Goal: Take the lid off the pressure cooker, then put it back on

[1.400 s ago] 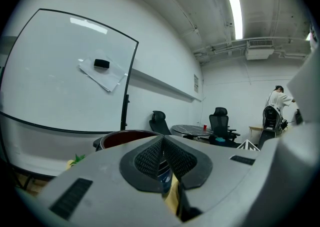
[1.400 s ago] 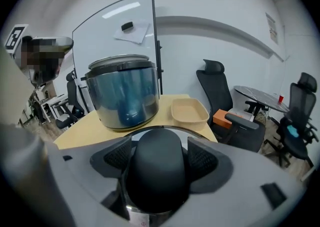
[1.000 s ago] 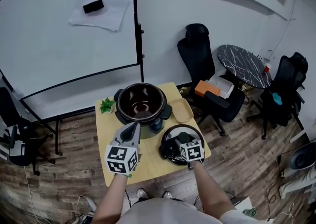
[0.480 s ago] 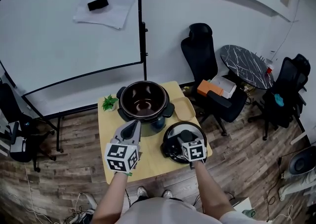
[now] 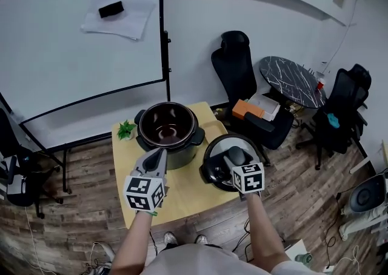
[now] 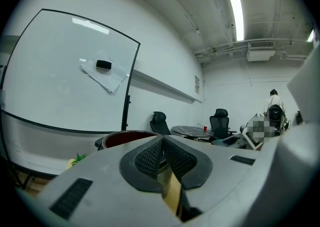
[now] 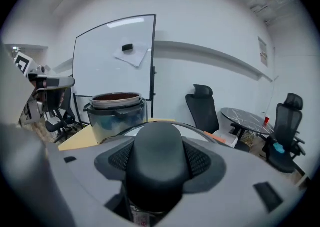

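Note:
The pressure cooker (image 5: 167, 135) stands uncovered at the back of the small wooden table (image 5: 182, 198), its dark brown inner pot showing; the same pot (image 7: 114, 112) appears at the left of the right gripper view. Its round lid (image 5: 219, 149) with a black handle (image 7: 158, 153) is held tilted above the table's right side, and my right gripper (image 5: 236, 157) is shut on that handle. My left gripper (image 5: 159, 160) hovers just in front of the cooker (image 6: 125, 141), jaws pressed together with nothing between them.
A small green plant (image 5: 125, 129) sits left of the cooker and a beige tray (image 5: 213, 125) behind the lid. A whiteboard (image 5: 73, 43) stands behind the table. Black office chairs (image 5: 242, 86) and a round marble table (image 5: 291, 80) are at the right.
My right gripper has lifted the lid off the table and tilted it up. The left gripper has barely moved.

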`<action>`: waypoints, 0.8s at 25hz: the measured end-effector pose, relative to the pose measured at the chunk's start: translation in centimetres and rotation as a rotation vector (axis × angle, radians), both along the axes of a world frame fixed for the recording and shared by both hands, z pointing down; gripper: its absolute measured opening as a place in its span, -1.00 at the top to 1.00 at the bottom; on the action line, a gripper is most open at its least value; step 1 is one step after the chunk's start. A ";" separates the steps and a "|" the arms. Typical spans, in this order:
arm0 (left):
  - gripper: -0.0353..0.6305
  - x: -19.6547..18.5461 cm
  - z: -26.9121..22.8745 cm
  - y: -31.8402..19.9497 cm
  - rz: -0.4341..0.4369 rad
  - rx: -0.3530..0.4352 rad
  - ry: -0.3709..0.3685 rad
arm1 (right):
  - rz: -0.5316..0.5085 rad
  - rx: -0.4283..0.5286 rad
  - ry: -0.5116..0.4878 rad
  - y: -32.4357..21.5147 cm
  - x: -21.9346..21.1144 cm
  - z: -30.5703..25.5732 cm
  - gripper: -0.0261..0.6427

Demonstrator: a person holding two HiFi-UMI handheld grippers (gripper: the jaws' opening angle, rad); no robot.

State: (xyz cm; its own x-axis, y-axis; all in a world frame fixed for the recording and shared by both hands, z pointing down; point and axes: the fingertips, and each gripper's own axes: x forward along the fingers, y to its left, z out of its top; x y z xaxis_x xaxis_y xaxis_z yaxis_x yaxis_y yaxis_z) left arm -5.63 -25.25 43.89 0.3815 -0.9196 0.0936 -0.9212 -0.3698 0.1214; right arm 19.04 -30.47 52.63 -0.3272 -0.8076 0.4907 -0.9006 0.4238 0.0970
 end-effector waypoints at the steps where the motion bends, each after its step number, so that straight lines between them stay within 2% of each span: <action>1: 0.85 0.1 -0.1 -0.1 0.003 0.003 0.000 | 0.004 0.012 -0.004 -0.1 0.3 -1.0 0.10; 9: 0.85 0.1 -1.6 -0.5 0.012 0.025 -0.004 | -0.022 0.104 -0.065 -1.1 0.0 -8.2 0.10; 20: 0.85 -4.1 -3.0 -0.5 -0.056 0.037 -0.022 | -0.175 0.139 -0.128 -4.8 -7.9 -12.6 0.10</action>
State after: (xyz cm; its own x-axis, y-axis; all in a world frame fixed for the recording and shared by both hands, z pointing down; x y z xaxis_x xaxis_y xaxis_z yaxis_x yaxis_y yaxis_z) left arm -9.76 -25.75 40.93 0.3273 -0.9425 0.0673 -0.9429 -0.3211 0.0883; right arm 11.13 -35.29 40.03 -0.5198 -0.7901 0.3249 -0.8236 0.5645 0.0552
